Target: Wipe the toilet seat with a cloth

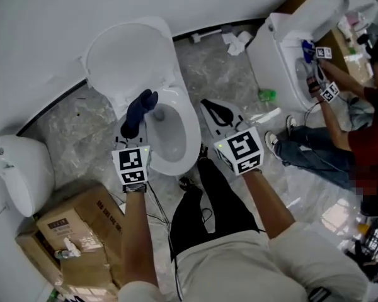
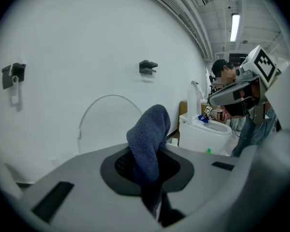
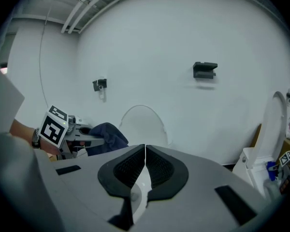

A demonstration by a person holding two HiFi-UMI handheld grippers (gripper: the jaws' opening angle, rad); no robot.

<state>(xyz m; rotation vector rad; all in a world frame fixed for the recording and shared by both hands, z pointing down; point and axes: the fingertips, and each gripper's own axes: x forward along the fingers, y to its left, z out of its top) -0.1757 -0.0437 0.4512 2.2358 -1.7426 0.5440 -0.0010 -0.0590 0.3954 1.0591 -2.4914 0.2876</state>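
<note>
Dark blue cloth (image 1: 140, 111) is pinched in my left gripper (image 1: 131, 136), its jaws closed on the lower end while the rest stands up in a soft fold. It hangs over the near left edge of the toilet (image 1: 190, 126), just above the rim and not pressed flat on it. My right gripper (image 1: 209, 106) sits at the toilet's right side, its ribbed pads pressed together with nothing between them. On the near left of the toilet stands a cardboard box (image 1: 82, 225), and beside that a white rounded fixture (image 1: 19, 168). The floor (image 1: 227, 74) around the toilet is grey marbled stone. The toilet's lid (image 1: 129, 55) is raised against the far wall. To the right of the toilet is a second toilet (image 1: 283, 55), with another person (image 1: 365, 137) working at it. Crumpled paper (image 1: 238, 41) lies on the floor beyond the toilet on its right side. Behind it all is a plain white wall (image 1: 50, 17) carrying small black brackets (image 2: 148, 66).
</note>
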